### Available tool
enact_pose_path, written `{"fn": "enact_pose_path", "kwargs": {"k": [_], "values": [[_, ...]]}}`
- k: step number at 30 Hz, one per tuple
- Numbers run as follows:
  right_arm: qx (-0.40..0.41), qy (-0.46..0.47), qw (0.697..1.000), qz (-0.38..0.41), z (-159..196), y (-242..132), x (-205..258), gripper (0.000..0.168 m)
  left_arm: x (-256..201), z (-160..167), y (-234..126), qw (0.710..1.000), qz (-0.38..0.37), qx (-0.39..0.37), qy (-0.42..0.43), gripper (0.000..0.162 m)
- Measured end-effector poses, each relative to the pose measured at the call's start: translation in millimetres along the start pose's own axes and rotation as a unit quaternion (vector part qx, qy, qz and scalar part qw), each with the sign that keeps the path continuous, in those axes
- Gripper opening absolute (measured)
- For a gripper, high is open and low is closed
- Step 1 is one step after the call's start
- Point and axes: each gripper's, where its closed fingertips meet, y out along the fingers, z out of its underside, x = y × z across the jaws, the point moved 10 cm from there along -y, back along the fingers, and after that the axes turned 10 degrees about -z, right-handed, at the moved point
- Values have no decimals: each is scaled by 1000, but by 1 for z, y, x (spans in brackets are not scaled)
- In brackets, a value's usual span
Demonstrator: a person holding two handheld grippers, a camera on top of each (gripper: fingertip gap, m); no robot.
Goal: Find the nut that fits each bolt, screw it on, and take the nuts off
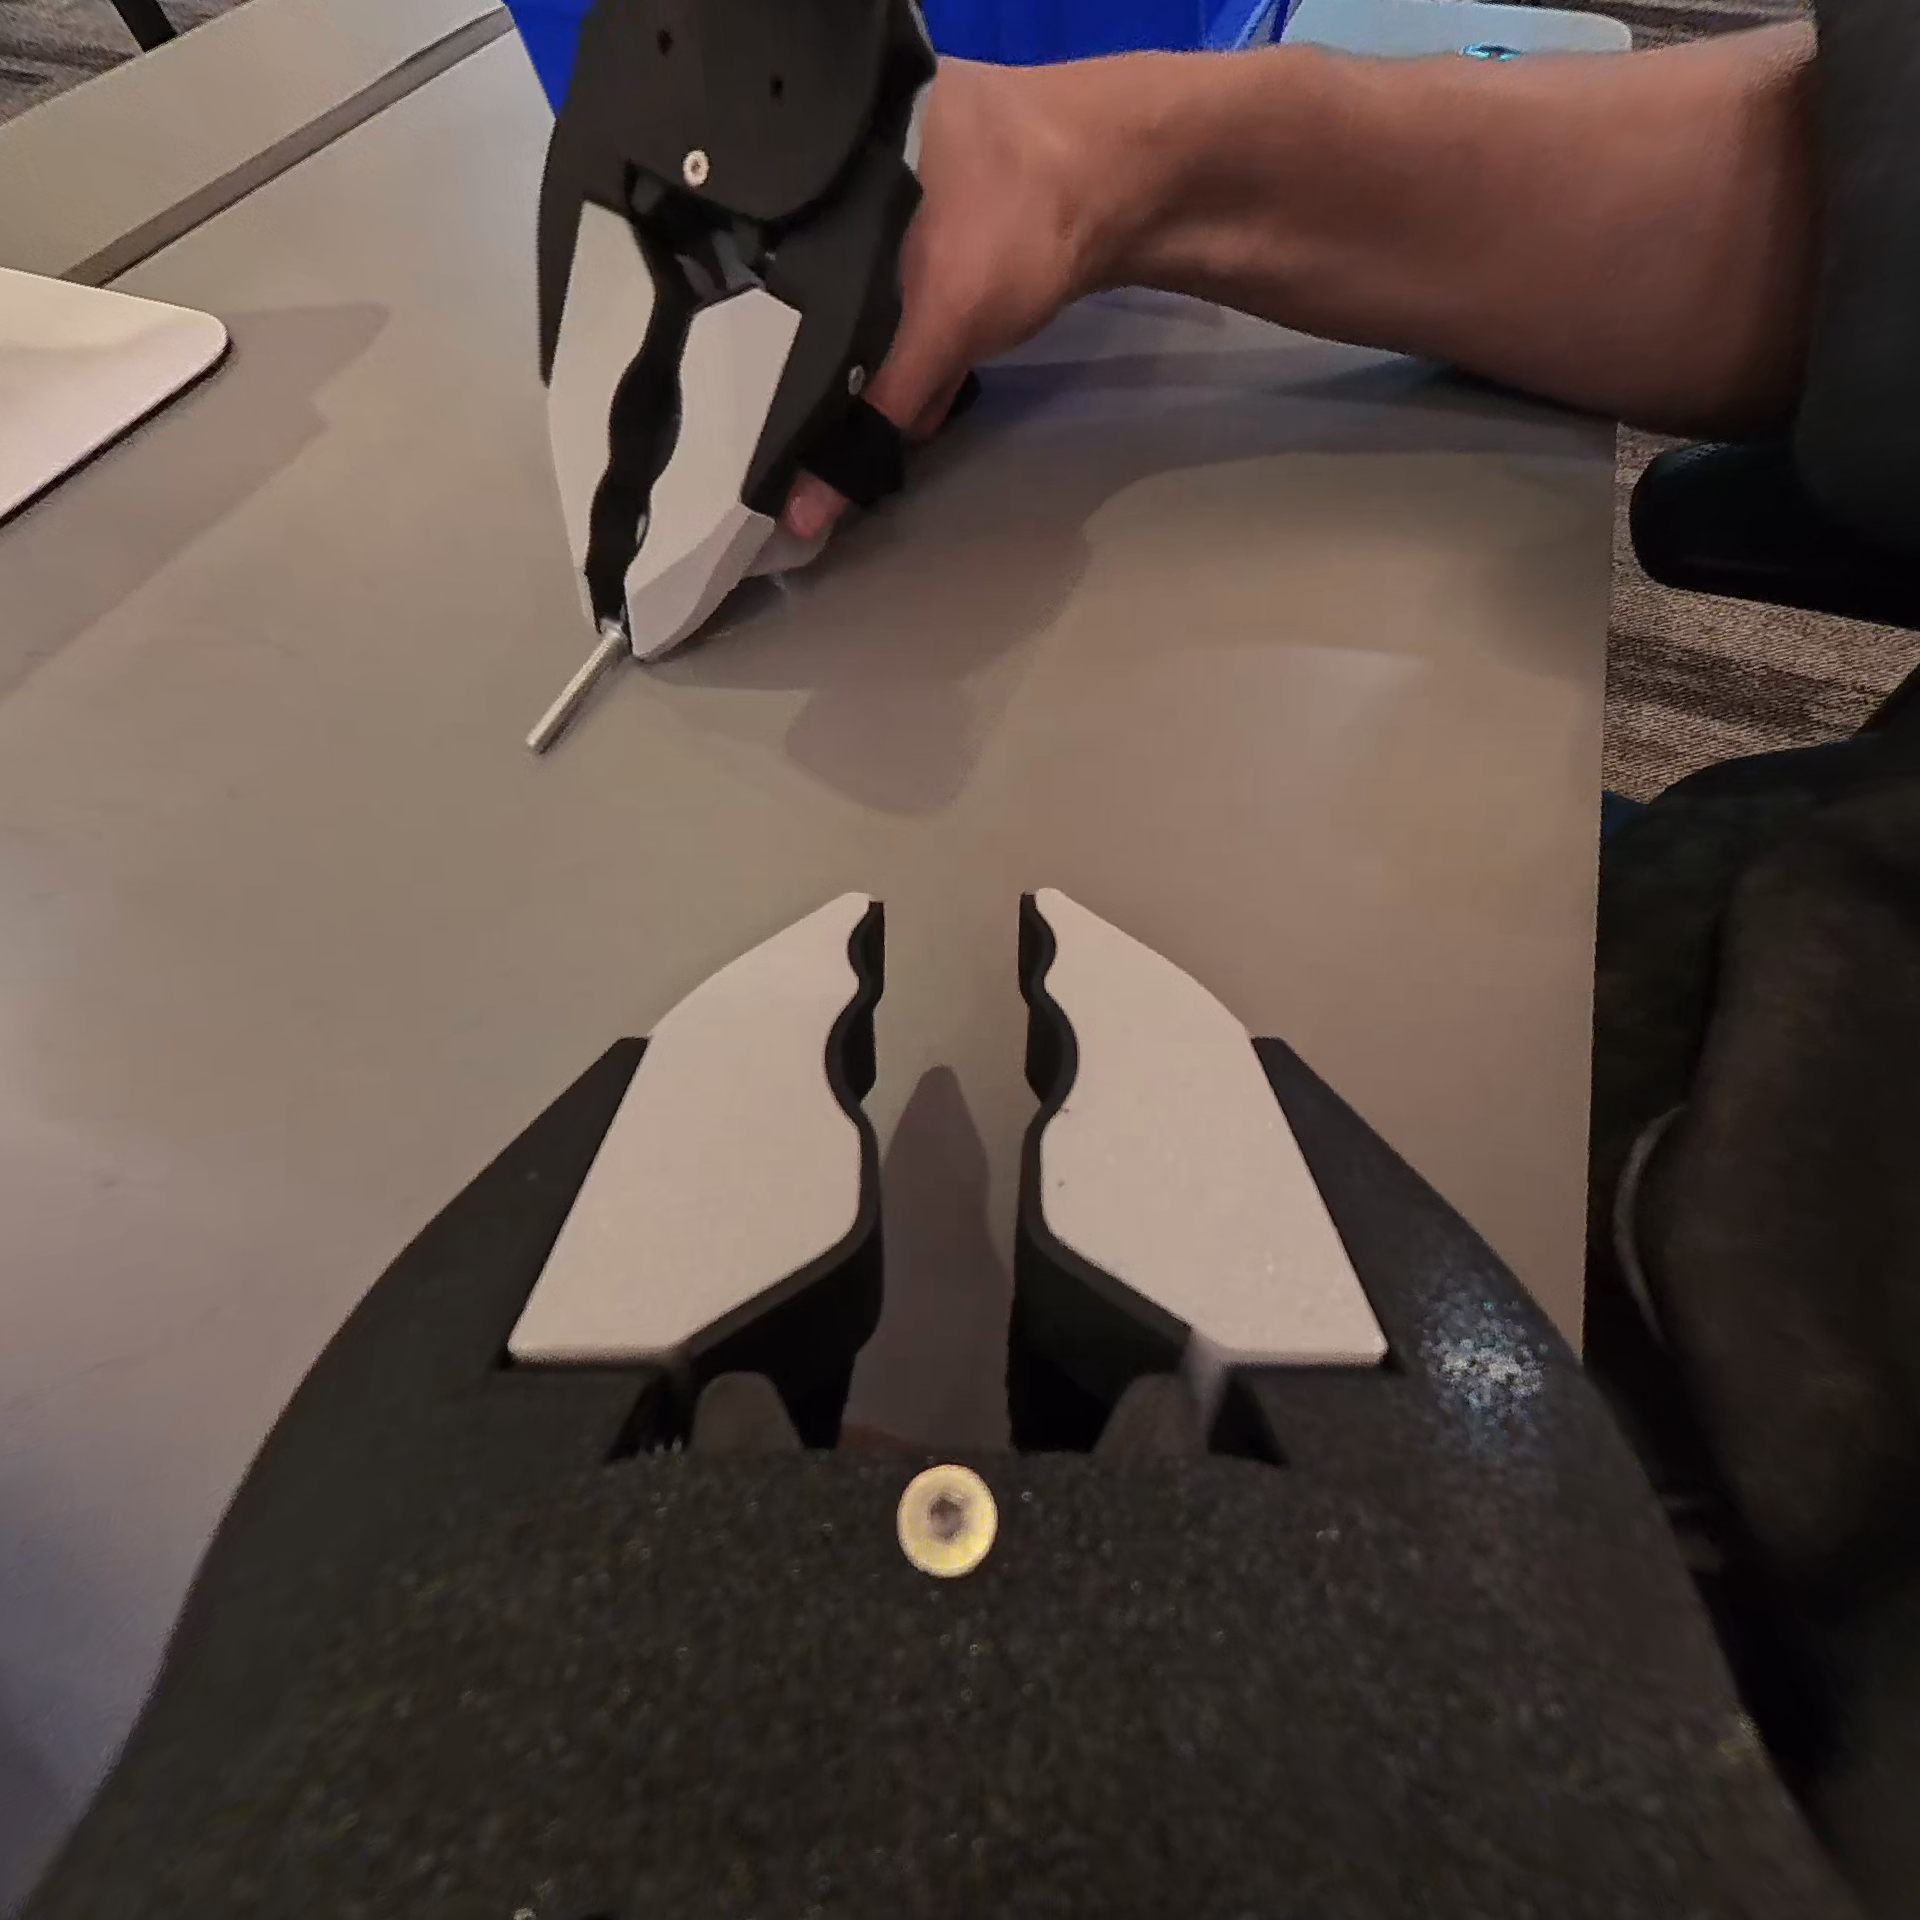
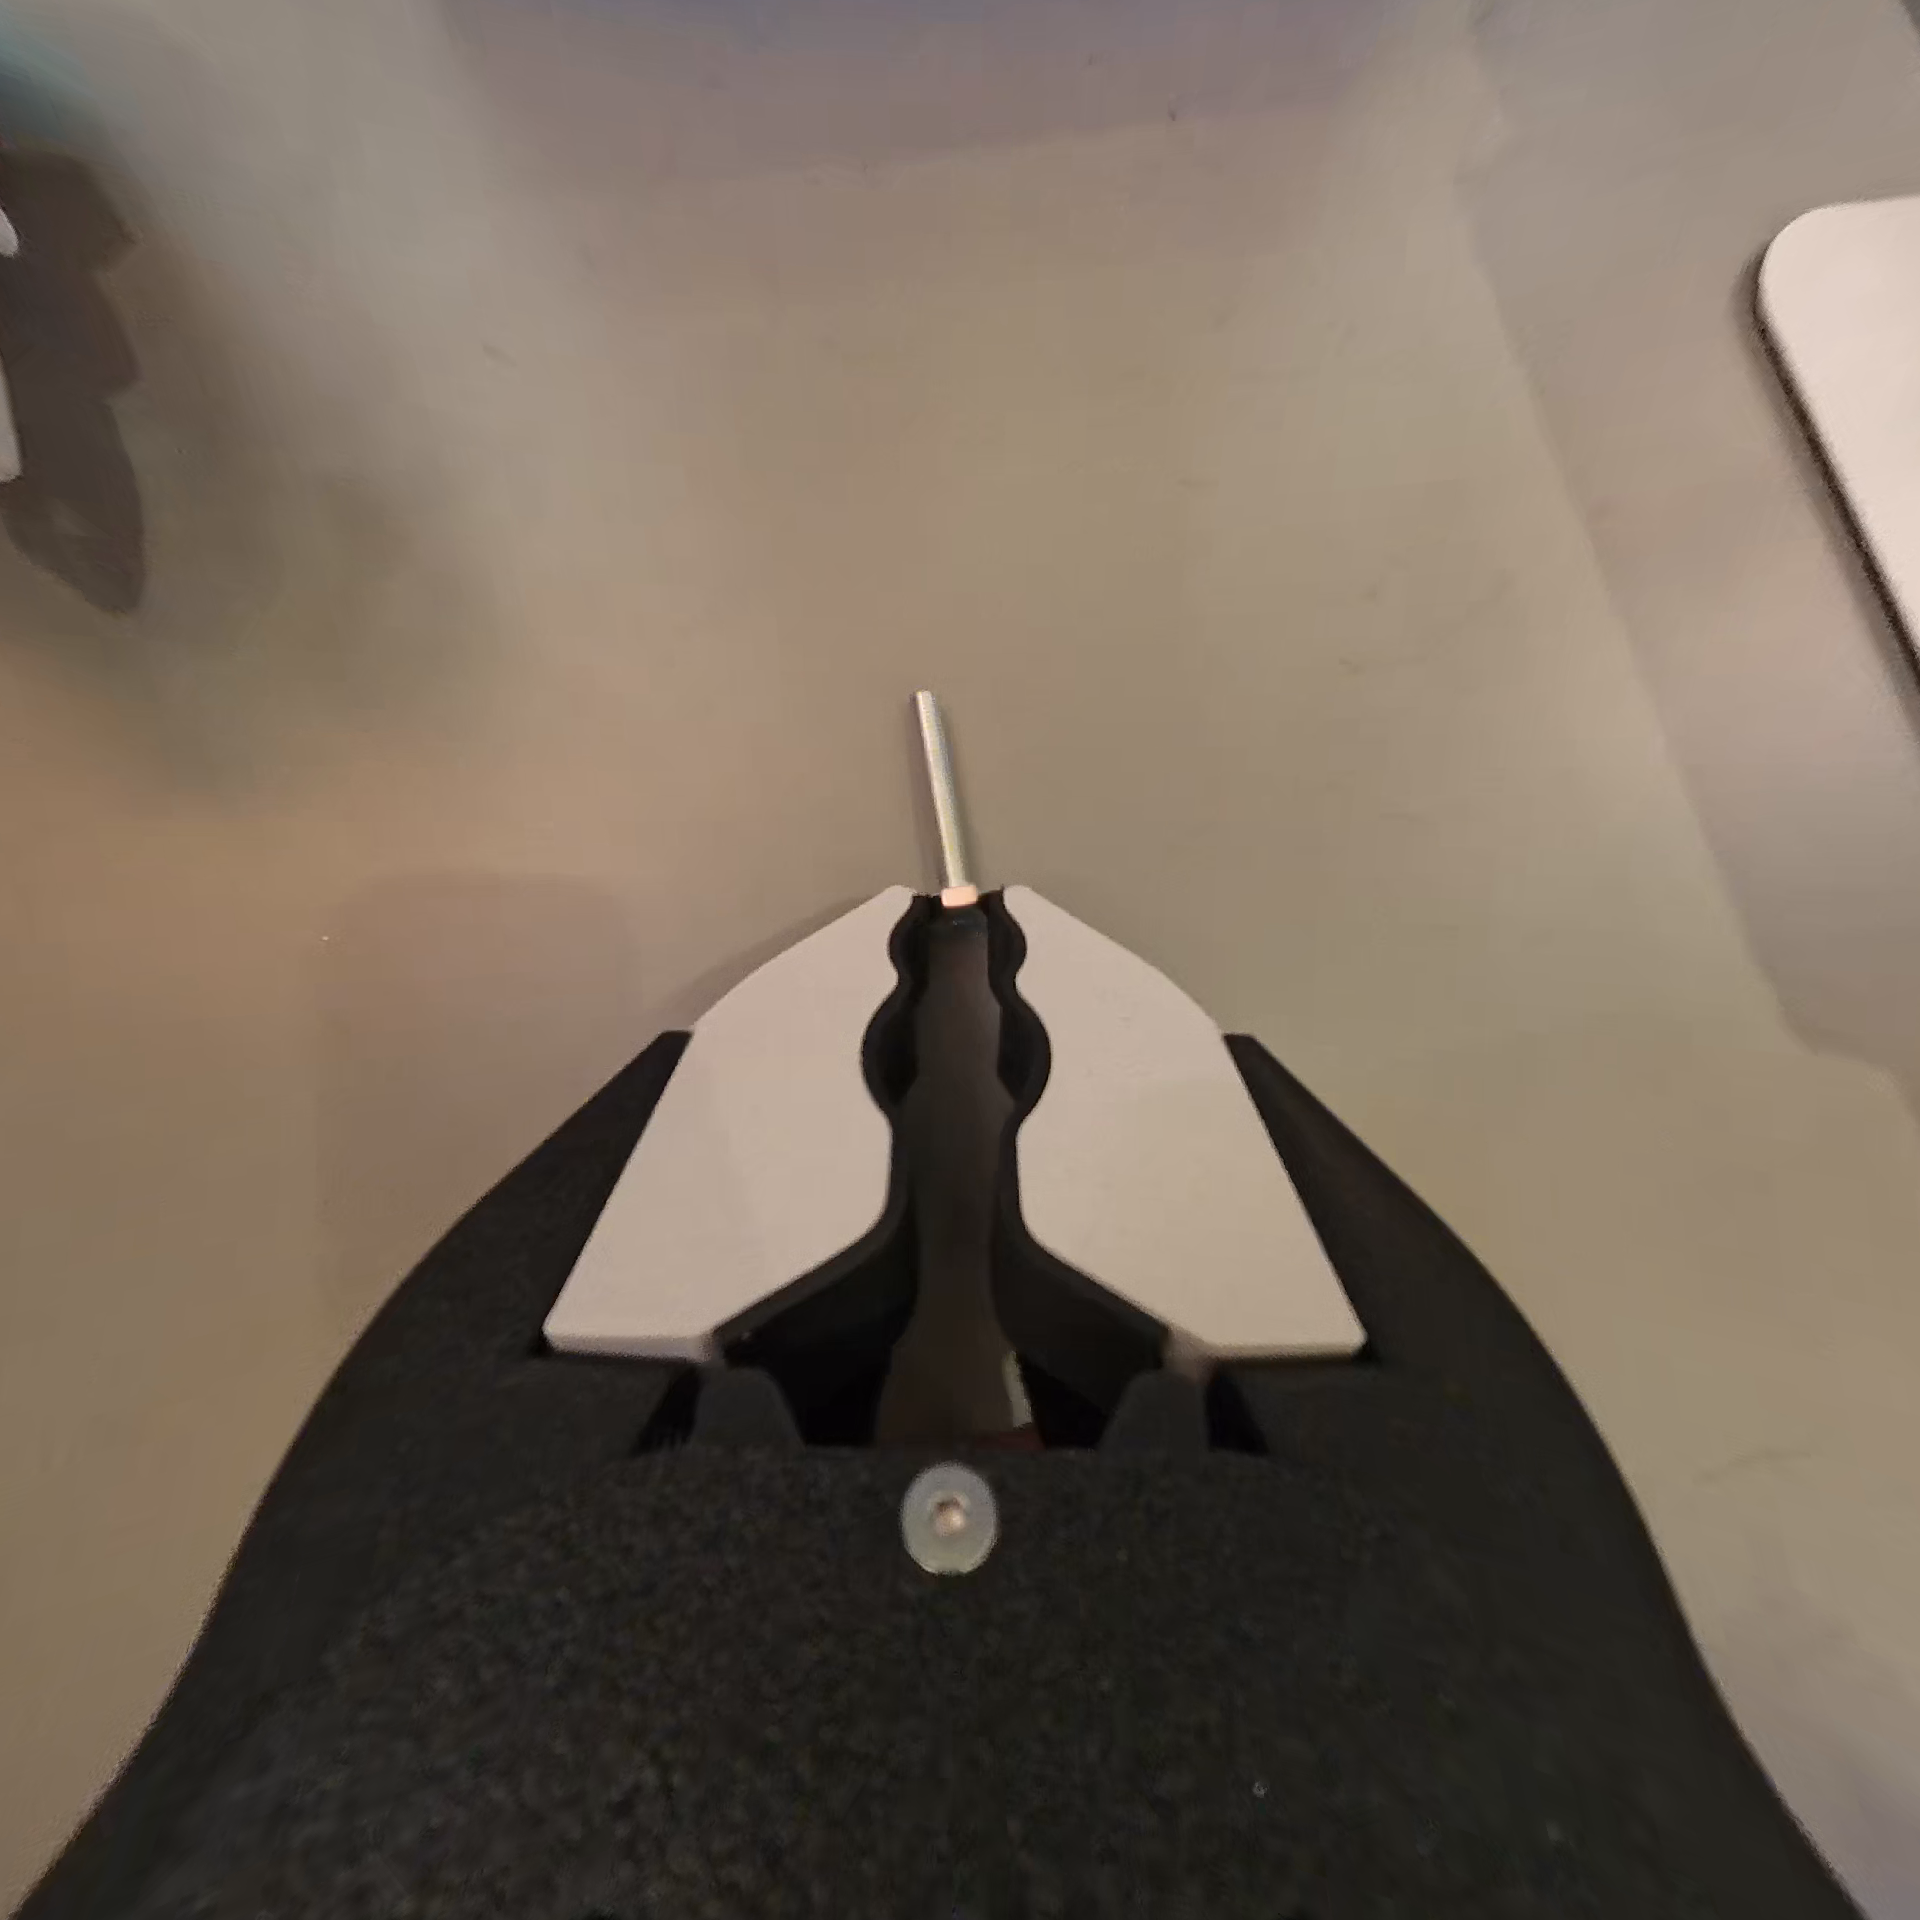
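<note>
A thin silver bolt (image 2: 940, 792) sticks straight out from my right gripper (image 2: 956, 900), whose fingertips are shut on its head end. In the left wrist view the same bolt (image 1: 574, 689) slants down with its free end on or just above the grey table (image 1: 1247, 790), and the right gripper (image 1: 615, 625) is held by a hand (image 1: 997, 239). My left gripper (image 1: 951, 906) is open and empty, hovering over the table, nearer than the bolt and to its right. No nut shows in either view.
A pale flat slab with rounded corners (image 1: 83, 374) lies at the table's left, also at the right in the right wrist view (image 2: 1860, 436). A blue bin (image 1: 1039, 26) is at the back. The table's right edge (image 1: 1600, 935) borders carpet and the person's dark clothing. Tip to tip, the grippers are about 15 cm apart.
</note>
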Motion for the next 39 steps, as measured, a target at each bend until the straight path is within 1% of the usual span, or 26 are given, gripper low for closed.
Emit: {"fn": "enact_pose_path", "kwargs": {"k": [3, 6, 11, 14, 15, 17, 18, 19, 21, 22, 23, 24, 26, 29, 31, 33, 35, 39], "values": [[-51, -16, 998, 19, -4, -17, 8, 10, 1, 0, -1, 1000, -13, -4, -4, 24], [-132, -24, 990, 38, -10, -45, 30, 11, 7, 0, -6, 999, -38, -4, -15, 22], [-245, -10, 967, 72, 4, -68, 63, 11, 17, -14, -27, 997, -63, -11, -41, 23], [-254, -27, 960, 114, 11, -71, 74, 11, 33, -32, -55, 993, -100, -8, -54, 23], [-249, -35, 959, 129, 12, -70, 75, 11, 43, -38, -67, 990, -125, 6, -62, 23], [-245, -40, 957, 151, 12, -66, 74, 11, 73, -48, -95, 977, -198, 29, -75, 26], [-244, -42, 956, 157, 12, -64, 73, 11, 89, -50, -107, 970, -221, 53, -84, 26], [-237, -44, 957, 162, 11, -62, 73, 11, 108, -50, -115, 961, -242, 96, -91, 28], [-231, -58, 955, 179, 9, -59, 75, 11, 151, -46, -124, 924, -315, 203, -72, 30], [-229, -63, 955, 176, 8, -58, 76, 11, 173, -40, -122, 905, -332, 262, -51, 31], [-228, -66, 955, 177, 8, -57, 77, 11, 195, -34, -117, 887, -332, 321, -31, 32], [-228, -71, 954, 179, 7, -57, 78, 11, 217, -28, -110, 871, -332, 362, -14, 33], [-226, -76, 955, 176, 6, -57, 79, 11, 259, -15, -93, 854, -319, 411, -11, 33], [-227, -79, 956, 169, 6, -57, 81, 11, 309, 6, -69, 850, -273, 442, -88, 32], [-228, -77, 956, 167, 6, -58, 81, 11, 334, 18, -59, 835, -274, 459, -131, 33], [-229, -73, 957, 163, 8, -59, 81, 11, 350, 27, -53, 827, -269, 465, -165, 33], [-231, -73, 957, 162, 8, -60, 81, 11, 359, 33, -50, 825, -264, 464, -185, 32], [-231, -74, 958, 155, 8, -61, 82, 11, 371, 42, -45, 812, -251, 494, -183, 32]]}}
